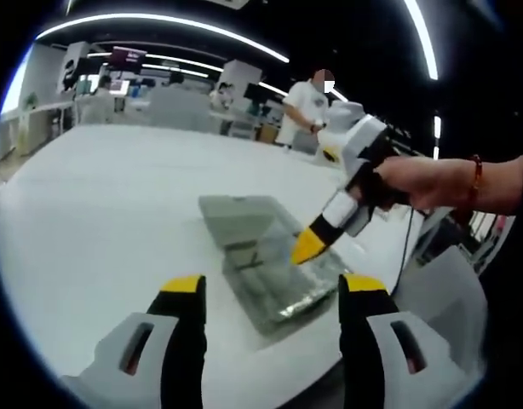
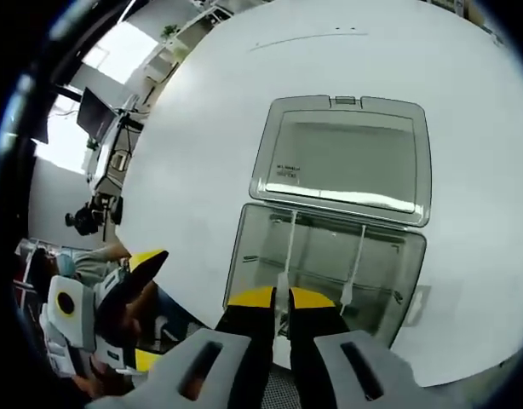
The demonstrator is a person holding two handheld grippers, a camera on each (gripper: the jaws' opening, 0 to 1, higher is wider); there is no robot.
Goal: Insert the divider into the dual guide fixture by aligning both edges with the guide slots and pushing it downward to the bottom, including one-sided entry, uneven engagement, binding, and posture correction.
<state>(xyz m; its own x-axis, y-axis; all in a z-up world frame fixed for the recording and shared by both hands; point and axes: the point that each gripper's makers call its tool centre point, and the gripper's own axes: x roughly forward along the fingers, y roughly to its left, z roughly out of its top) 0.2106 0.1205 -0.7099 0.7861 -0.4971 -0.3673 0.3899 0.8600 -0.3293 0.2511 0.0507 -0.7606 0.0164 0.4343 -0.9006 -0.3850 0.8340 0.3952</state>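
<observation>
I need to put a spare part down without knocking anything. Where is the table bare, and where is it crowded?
The white table is bare beyond the clear box's open lid and beside the box, toward the room. It is crowded at the table's near edge: the open box, its two thin dividers and the right tool sit together there.

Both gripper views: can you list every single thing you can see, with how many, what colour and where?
Table: one, white, under everything.
Box: one, clear grey, on the table, lid open flat.
Dividers: two, pale, upright inside the box.
Bystander: one, white top, beyond the table.
Left gripper: yellow-tipped jaws apart, near the box.
Right gripper: yellow-tipped jaws nearly together at one divider.
Hand: one, red bracelet, holding the right gripper.
</observation>
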